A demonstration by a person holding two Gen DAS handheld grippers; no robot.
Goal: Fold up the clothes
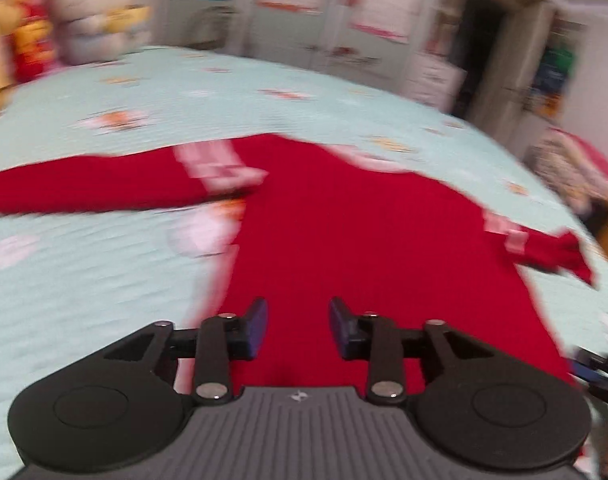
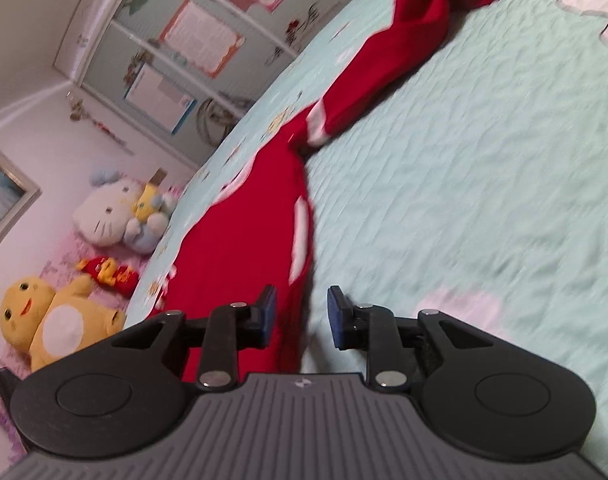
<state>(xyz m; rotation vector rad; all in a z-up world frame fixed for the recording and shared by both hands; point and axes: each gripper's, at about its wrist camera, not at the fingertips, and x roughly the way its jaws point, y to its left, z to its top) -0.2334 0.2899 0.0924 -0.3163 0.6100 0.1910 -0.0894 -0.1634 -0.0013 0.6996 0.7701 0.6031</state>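
A red garment (image 1: 344, 220) with white trim lies spread on a pale green bedcover (image 1: 103, 280). One sleeve (image 1: 83, 188) stretches left and the other sleeve (image 1: 556, 248) points right. My left gripper (image 1: 297, 312) hovers over the garment's near part, open, with nothing pinched between its blue pads. In the right wrist view the red garment (image 2: 239, 232) runs away from me, and its sleeve (image 2: 384, 60) trails toward the top. My right gripper (image 2: 301, 300) is open above the garment's white-trimmed side edge, the pads apart and gripping nothing. The left view is blurred.
Plush toys sit by the bed's head: a white cat plush (image 2: 111, 212) and a yellow plush (image 2: 55, 320). Wardrobe doors (image 2: 191, 40) with stickers stand beyond the bed. A dark doorway (image 1: 484, 48) shows at the far right. Bare bedcover (image 2: 464, 160) spreads right of the garment.
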